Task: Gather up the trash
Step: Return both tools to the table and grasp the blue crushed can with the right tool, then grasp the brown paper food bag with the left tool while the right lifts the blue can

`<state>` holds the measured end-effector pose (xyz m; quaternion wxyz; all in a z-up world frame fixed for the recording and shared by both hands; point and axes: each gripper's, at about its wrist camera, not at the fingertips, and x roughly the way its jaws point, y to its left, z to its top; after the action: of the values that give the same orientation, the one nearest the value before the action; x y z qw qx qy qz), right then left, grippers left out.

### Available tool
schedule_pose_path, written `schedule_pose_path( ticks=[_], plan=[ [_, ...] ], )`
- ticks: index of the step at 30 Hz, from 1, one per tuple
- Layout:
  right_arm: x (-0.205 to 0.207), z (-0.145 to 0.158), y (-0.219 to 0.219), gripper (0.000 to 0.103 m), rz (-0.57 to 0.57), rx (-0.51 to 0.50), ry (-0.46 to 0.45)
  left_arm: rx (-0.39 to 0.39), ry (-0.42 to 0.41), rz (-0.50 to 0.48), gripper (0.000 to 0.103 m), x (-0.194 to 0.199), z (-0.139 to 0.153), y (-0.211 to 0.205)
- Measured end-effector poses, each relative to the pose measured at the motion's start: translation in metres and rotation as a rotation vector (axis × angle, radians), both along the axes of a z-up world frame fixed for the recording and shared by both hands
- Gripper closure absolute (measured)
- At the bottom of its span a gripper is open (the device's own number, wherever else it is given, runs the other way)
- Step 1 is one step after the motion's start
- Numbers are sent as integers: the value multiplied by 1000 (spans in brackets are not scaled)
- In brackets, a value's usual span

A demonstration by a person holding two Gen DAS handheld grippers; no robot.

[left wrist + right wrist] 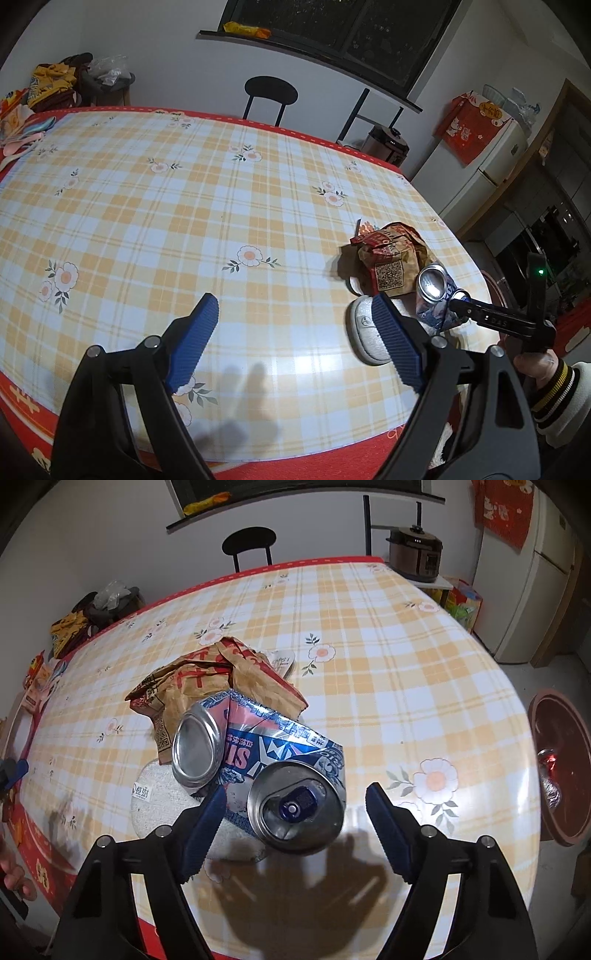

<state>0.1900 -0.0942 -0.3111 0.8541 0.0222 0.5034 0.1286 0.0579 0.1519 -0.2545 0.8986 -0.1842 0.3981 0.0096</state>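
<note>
A crushed blue and silver drink can (266,760) sits between the fingers of my right gripper (295,805), above the table. The jaws stand wide and I cannot tell whether the pads touch the can. The can also shows in the left wrist view (437,295), at the tip of the right gripper. A crumpled brown paper bag (218,679) lies on the checked tablecloth (369,664) just behind the can; it also shows in the left wrist view (391,258). A white packet (159,801) lies under the can. My left gripper (295,321) is open and empty over the near table edge, left of the trash.
A red-brown bin (561,768) with something shiny inside stands on the floor right of the table. A black chair (269,96) stands at the far side. Clothes and bags (55,85) pile at the far left corner. A cooker (415,552) and fridge (524,583) stand at right.
</note>
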Motion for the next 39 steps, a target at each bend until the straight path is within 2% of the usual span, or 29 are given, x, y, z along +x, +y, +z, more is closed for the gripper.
schedule_pose_path(
  ticks=[2,7,12,19,26,36,39],
  plan=[
    [3,-4,2,30,-4,-6,16,-5,2,-7,19,2,-1,0],
    [7,-10,1,43,-18,27,43,-20,4,-34,19,6,-5,-4],
    [7,-7,-6,50,-29,73,42,-30,16,-51,19,12,-10,-9],
    [6,2,-20,51,-53,100,20,-31,19,-74,19,24,-10,-19],
    [3,26,-44,51,-74,137,-36,-23,28,-113,19,42,-12,-37],
    [-4,49,-91,51,-123,170,-83,10,42,-206,19,95,-21,-86],
    [-6,52,-105,51,-139,176,-88,-18,60,-208,15,117,-27,-100]
  ],
)
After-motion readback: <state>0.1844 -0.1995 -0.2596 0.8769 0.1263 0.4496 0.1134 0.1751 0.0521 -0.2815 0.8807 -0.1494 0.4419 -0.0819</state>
